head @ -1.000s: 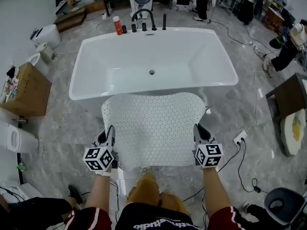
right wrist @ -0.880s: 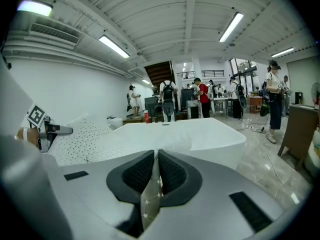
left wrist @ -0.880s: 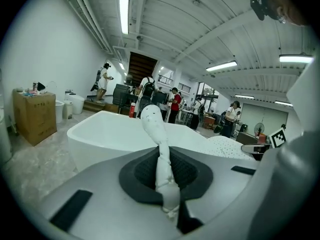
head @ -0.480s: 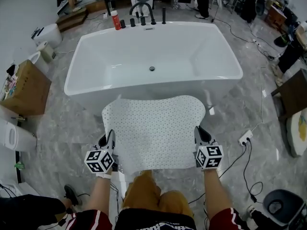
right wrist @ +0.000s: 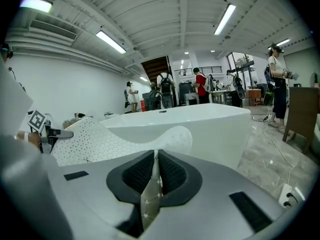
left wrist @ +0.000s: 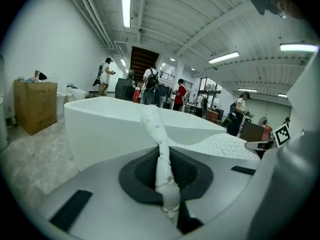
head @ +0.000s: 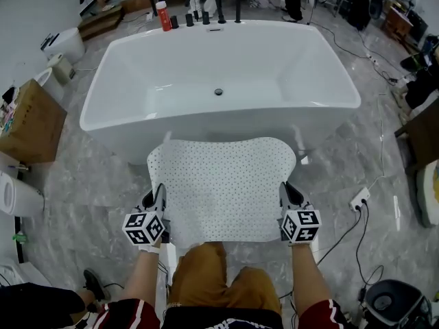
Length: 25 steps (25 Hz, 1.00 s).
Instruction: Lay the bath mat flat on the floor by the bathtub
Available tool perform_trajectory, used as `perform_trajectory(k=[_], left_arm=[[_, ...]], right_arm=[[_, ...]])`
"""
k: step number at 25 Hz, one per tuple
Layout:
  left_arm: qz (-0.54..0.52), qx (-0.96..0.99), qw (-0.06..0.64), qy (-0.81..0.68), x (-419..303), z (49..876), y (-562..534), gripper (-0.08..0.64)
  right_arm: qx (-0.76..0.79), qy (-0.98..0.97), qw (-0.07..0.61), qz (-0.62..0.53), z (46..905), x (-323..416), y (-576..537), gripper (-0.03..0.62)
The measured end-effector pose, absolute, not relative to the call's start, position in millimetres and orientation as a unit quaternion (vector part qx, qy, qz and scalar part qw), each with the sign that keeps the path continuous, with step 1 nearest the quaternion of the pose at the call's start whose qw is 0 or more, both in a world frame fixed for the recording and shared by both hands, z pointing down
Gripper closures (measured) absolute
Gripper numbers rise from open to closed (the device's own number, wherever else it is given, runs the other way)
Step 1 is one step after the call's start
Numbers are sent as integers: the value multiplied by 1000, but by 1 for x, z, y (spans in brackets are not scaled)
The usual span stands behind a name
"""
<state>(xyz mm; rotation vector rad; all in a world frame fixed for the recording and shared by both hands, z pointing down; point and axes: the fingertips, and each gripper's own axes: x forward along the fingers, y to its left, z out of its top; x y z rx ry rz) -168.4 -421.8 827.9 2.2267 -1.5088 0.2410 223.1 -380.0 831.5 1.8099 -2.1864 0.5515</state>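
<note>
Bath mat spread, long axis parallel to bathtub near wall; left gripper and right gripper clamp its near corners.

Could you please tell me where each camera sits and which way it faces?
Head view: on the person's head, steeply down at bath mat before bathtub; forearms, legs, left gripper, right gripper show.
Left gripper view: on that gripper, along jaws shut on the mat's edge, toward the bathtub.
Right gripper view: likewise, opposite edge.
All three share bath mat and bathtub.
</note>
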Motion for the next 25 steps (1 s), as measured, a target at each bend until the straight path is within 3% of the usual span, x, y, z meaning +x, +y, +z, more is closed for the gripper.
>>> perform_trajectory(k=[25], left_arm=[[92, 818, 186, -537, -158, 1048, -480, 532]], right_arm=[[627, -749, 118, 178, 1050, 226, -437, 545]])
